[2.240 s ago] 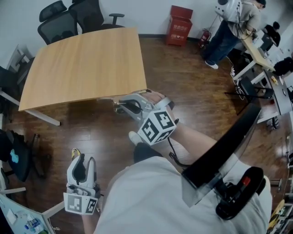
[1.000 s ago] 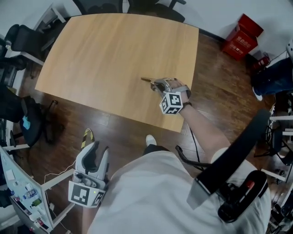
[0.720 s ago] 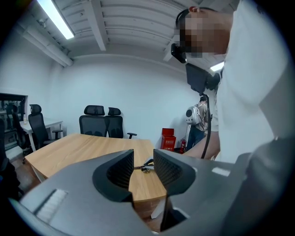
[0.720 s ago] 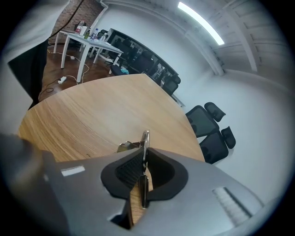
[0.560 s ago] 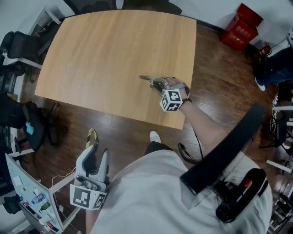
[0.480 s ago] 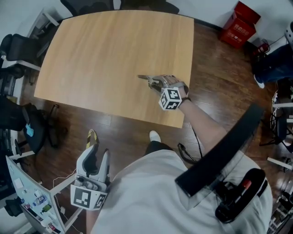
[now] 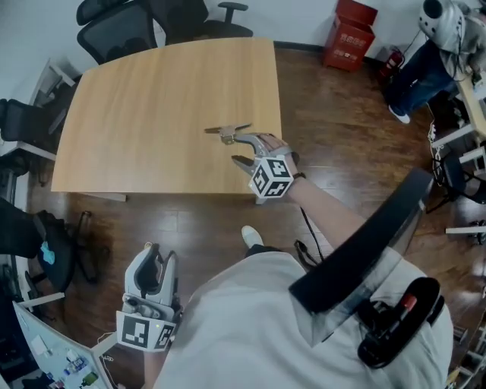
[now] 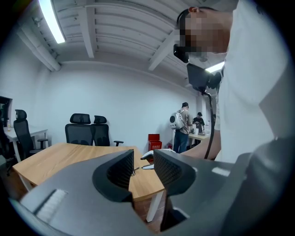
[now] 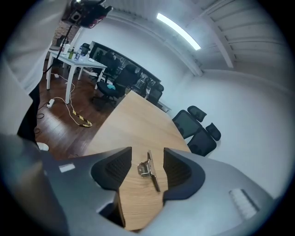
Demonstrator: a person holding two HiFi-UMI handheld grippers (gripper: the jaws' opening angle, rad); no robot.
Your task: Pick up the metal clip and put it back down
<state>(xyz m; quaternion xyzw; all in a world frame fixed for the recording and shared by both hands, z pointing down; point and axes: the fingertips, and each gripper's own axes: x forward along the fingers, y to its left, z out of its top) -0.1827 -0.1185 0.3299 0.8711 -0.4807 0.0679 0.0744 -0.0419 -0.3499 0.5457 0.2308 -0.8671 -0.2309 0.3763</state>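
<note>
Small silver metal clip (image 7: 228,134) lies on light wooden table (image 7: 152,99), near its right edge, btw. opening jaws of right gripper (image 7: 235,150), touching neither. Black office chairs (image 7: 121,30) stand behind table.

**Honey wood, dark floor, grey tools**

The table (image 7: 152,114) is light honey wood with a fine grain, and the metal clip (image 7: 228,134) is silvery. The right gripper (image 7: 237,149), its jaws opening with the clip between them, is pale grey with black ribbed pads, and its cube bears black-and-white square markers. The left gripper (image 7: 156,257) has the same colours. The floor (image 7: 334,121) is dark brown planks, the chairs (image 7: 121,34) are black, the box (image 7: 351,23) is red and the shirt (image 7: 243,327) is off-white. A strip (image 9: 82,120) on the floor is striped yellow and black.
</note>
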